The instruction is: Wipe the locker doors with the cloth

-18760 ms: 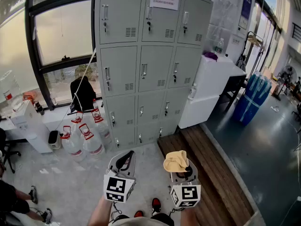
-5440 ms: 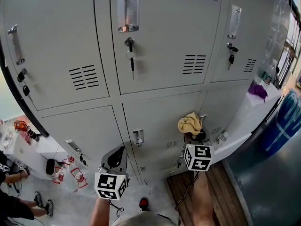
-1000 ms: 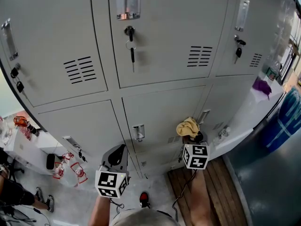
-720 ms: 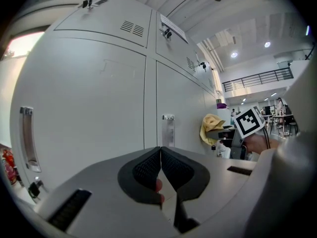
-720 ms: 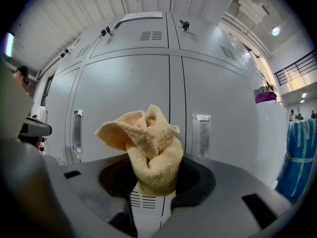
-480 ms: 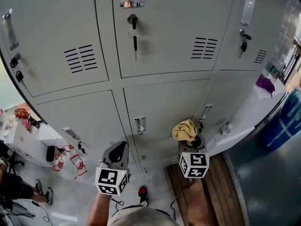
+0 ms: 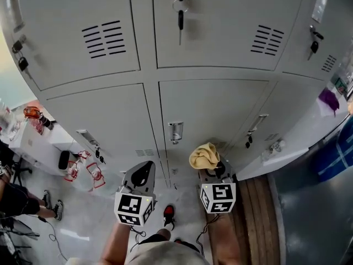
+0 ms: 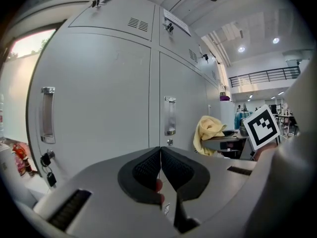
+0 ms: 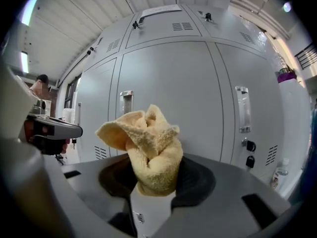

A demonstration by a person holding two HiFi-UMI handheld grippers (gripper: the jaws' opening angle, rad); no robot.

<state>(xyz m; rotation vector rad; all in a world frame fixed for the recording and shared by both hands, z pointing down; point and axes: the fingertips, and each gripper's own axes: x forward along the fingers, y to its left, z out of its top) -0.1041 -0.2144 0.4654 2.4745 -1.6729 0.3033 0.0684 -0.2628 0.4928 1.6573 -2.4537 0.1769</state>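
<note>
A bank of grey metal locker doors (image 7: pixel 209 101) fills the head view, each with a chrome handle (image 7: pixel 176 132) and vent slots. My right gripper (image 7: pixel 212 170) is shut on a bunched yellow cloth (image 7: pixel 204 155) (image 9: pixel 148 148), held a short way in front of the middle-row centre door, not touching it. My left gripper (image 7: pixel 139 176) hangs lower left, jaws shut with nothing between them (image 8: pixel 160 168). In the left gripper view the cloth (image 8: pixel 210 133) and the right gripper's marker cube (image 8: pixel 262 128) show at the right.
Keys hang from several locks (image 7: pixel 179 7). Water jugs with red caps (image 7: pixel 91 173) and a white unit (image 7: pixel 25 139) stand at the left on the floor. A white cabinet (image 7: pixel 309 131) adjoins the lockers at right, above wooden planks (image 7: pixel 256 214). A person's leg (image 7: pixel 16 200) shows far left.
The view has tilted down, so the lockers shifted up in frame. My right gripper with the cloth has dropped lower and drifted left, away from the door. The left gripper stays about the same.
</note>
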